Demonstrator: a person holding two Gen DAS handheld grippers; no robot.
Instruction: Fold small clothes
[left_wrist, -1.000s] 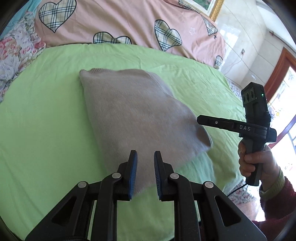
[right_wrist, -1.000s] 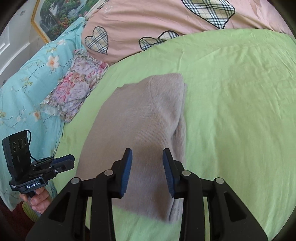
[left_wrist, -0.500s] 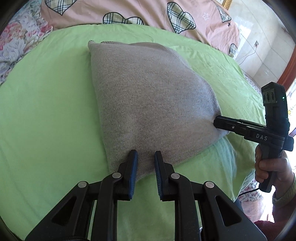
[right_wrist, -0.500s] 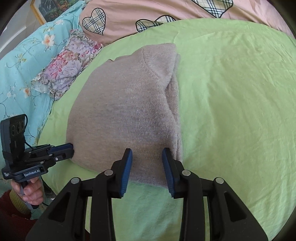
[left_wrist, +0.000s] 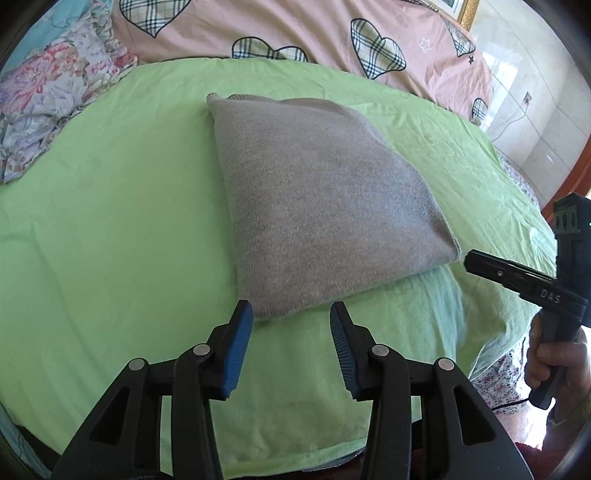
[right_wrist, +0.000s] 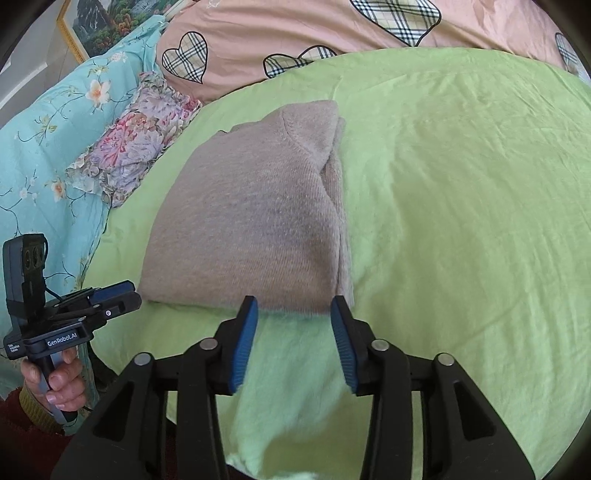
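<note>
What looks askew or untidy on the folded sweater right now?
Only a small thing: along the sweater's right side an under layer sticks out past the top fold. Otherwise it lies flat on the green sheet, both grippers open and clear of it.

Sunlit green bed (framed picture behind)
</note>
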